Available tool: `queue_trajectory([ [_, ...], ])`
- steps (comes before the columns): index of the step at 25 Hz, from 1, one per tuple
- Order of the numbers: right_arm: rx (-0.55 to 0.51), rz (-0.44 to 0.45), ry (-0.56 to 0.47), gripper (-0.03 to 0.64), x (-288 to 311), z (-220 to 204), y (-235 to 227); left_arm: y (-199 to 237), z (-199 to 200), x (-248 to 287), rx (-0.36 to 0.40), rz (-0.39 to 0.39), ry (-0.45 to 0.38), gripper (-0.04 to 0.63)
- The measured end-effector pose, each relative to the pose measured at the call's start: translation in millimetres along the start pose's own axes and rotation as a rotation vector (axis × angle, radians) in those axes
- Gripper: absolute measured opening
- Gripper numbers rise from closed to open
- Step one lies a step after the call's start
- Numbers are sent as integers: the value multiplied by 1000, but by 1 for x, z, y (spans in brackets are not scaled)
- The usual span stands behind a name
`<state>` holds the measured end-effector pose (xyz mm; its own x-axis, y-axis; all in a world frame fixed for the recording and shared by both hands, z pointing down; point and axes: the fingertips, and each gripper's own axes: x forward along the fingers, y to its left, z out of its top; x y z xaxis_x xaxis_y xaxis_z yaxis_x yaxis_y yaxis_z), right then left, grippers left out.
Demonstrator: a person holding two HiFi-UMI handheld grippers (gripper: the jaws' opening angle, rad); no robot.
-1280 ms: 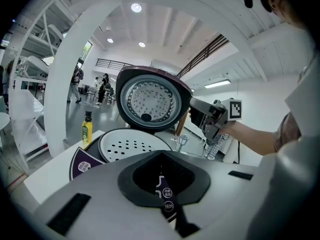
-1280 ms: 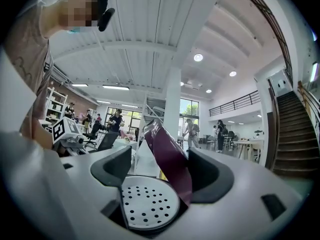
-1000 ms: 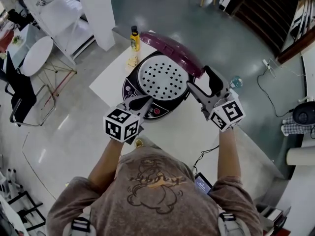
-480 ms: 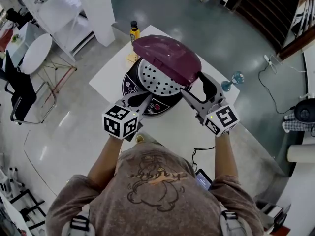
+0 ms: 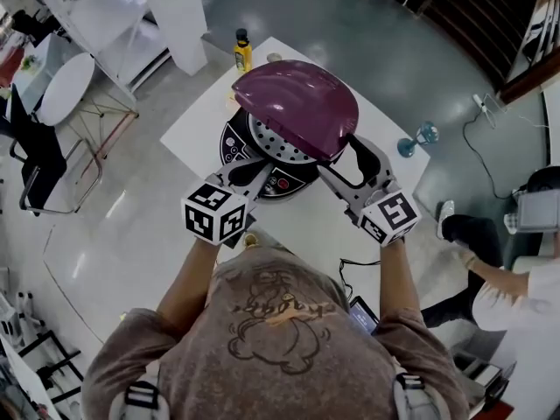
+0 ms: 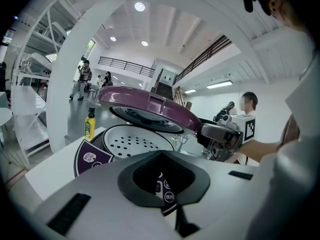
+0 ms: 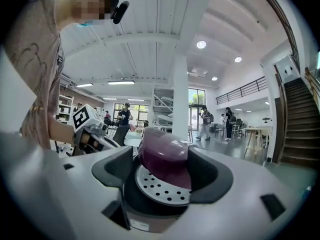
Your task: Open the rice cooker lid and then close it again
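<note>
The rice cooker (image 5: 278, 178) stands on the white table (image 5: 203, 121), black with a button panel at its front. Its purple lid (image 5: 297, 101) hangs partly lowered, and the perforated inner plate (image 5: 267, 141) shows under its near edge. My right gripper (image 5: 352, 157) is open at the lid's right front rim, and in the right gripper view (image 7: 165, 179) the lid (image 7: 164, 156) shows between the jaws. My left gripper (image 5: 252, 173) is shut at the cooker's front left, holding nothing; in the left gripper view (image 6: 165, 184) the panel shows through its jaws.
A yellow bottle (image 5: 242, 51) stands at the table's far corner. A small blue glass object (image 5: 426, 136) sits near the right edge. A dark device with a cable (image 5: 360, 320) lies by the near edge. A white pillar (image 5: 179, 16) rises behind; a person (image 5: 490, 261) crouches at right.
The lid has swung down from fully upright to partly over the pot. My right gripper followed it leftward. The left gripper stayed put. A person has come into view at the right.
</note>
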<state>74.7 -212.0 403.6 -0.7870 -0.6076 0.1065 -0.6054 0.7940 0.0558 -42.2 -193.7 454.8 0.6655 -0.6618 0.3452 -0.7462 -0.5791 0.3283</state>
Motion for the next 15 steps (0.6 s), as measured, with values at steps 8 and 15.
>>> queue_trajectory([
  [8,30,13,21,333,1,-15,10,9,-2,-9,-12,25,-5,20],
  [15,45,27,51,334,0,-27,19,6,-1,-11,-12,23,-9,20],
])
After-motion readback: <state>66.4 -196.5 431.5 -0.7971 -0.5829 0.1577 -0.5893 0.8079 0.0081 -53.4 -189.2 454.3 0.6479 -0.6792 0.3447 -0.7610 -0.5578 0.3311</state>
